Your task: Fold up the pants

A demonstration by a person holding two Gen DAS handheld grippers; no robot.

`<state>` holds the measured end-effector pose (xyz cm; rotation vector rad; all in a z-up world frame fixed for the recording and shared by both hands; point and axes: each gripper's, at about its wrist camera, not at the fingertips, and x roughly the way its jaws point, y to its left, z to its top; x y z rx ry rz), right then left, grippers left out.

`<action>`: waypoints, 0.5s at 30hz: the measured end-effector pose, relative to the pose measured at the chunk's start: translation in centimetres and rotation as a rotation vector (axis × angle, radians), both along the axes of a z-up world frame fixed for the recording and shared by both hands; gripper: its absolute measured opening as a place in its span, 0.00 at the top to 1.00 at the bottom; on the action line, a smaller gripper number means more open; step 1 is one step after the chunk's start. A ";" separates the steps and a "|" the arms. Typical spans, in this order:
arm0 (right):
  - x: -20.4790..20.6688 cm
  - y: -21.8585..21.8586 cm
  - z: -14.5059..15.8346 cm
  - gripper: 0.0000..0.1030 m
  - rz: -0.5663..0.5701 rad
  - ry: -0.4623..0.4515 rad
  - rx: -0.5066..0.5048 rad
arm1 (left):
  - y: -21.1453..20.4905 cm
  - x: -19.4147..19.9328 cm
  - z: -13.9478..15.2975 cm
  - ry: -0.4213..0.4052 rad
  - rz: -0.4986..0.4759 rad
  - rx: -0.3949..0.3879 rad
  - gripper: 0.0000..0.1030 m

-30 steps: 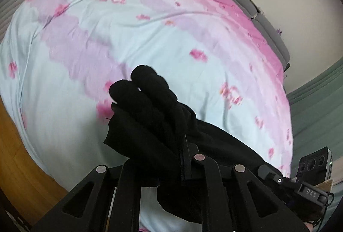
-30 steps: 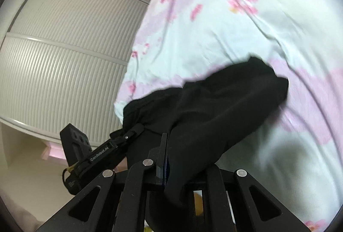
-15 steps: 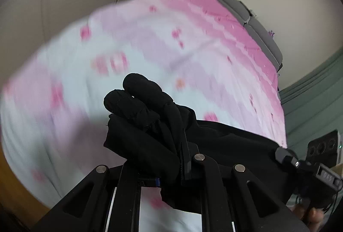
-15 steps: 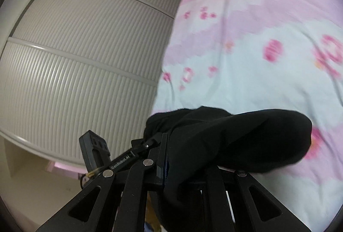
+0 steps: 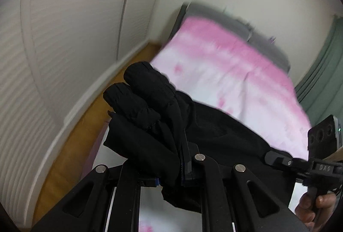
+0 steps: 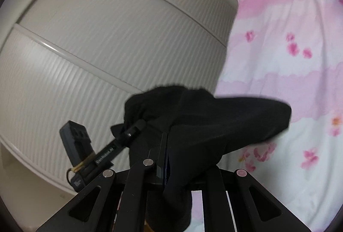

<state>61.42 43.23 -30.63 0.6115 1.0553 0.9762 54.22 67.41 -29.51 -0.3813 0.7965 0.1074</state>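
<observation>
The black pants (image 5: 150, 116) are bunched and held up in the air above the pink-and-white floral bed sheet (image 5: 225, 73). My left gripper (image 5: 182, 157) is shut on one end of the pants, and folds of cloth hide its fingertips. My right gripper (image 6: 165, 159) is shut on the other end of the pants (image 6: 214, 116), with cloth draped over its jaws. The right gripper (image 5: 289, 162) shows at the right of the left wrist view, and the left gripper (image 6: 128, 133) shows at the left of the right wrist view, both gripping the same cloth.
The bed sheet (image 6: 289, 50) lies below and to the right. White ribbed closet doors (image 6: 96, 50) stand close on the left. A strip of wood floor (image 5: 85, 124) runs between bed and closet. A grey headboard (image 5: 235, 20) and green curtain (image 5: 325, 73) are beyond.
Both grippers have lifted and tilted upward with the pants; the views swung from the bed toward the closet doors and wall. The grip on the cloth is unchanged.
</observation>
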 end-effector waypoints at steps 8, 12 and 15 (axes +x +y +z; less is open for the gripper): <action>-4.7 3.2 -20.2 0.90 0.046 0.400 -0.174 | 0.7 -6.7 -17.6 0.277 0.030 -0.100 0.85; -7.6 2.0 -23.4 0.89 0.019 0.488 -0.193 | -0.2 -8.8 -17.1 0.251 -0.004 -0.073 0.78; -8.0 0.9 -24.5 0.82 -0.044 0.529 -0.192 | -0.1 -9.8 -15.9 0.244 -0.004 -0.048 0.76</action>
